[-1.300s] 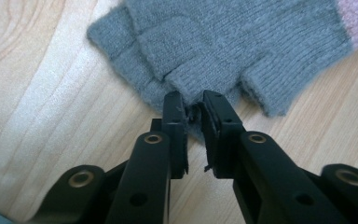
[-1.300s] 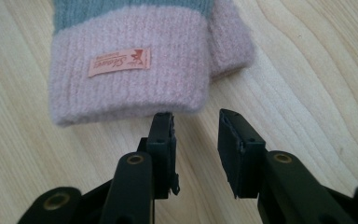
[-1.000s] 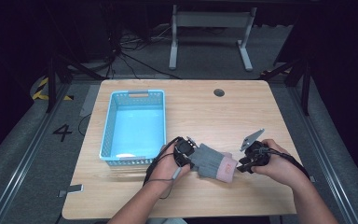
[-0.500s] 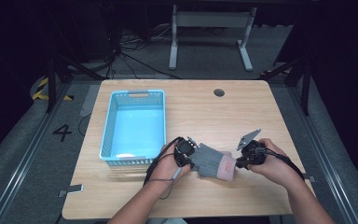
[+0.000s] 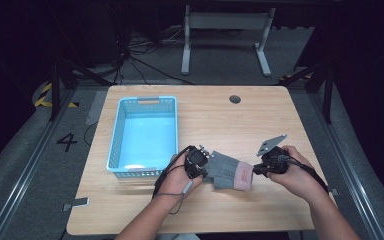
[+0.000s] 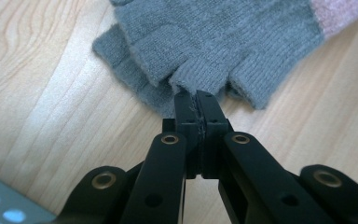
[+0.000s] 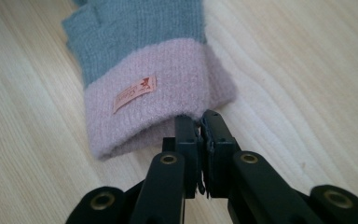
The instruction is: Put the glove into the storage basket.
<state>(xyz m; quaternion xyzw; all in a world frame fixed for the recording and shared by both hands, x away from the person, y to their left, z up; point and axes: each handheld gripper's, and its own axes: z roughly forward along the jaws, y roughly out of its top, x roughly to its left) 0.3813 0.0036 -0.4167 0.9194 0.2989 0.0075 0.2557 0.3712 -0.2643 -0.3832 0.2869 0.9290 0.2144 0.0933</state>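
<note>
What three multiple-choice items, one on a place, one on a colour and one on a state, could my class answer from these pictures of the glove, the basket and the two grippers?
1. Where does the glove lie?
A. inside the basket
B. on the table, right of the basket
C. on the floor

2. What colour is the glove's cuff?
A. pink
B. blue
C. black

3. How does the left gripper stand?
A. wide open above the glove
B. shut on the glove's finger end
C. resting in the basket

Answers:
1 B: in the high view the glove rests on the wooden table beside the blue basket, between both hands.
2 A: the right gripper view shows a pink band with a small label, and the right gripper is pinching its edge.
3 B: the left gripper view shows its jaws closed together on one grey finger tip.
</note>
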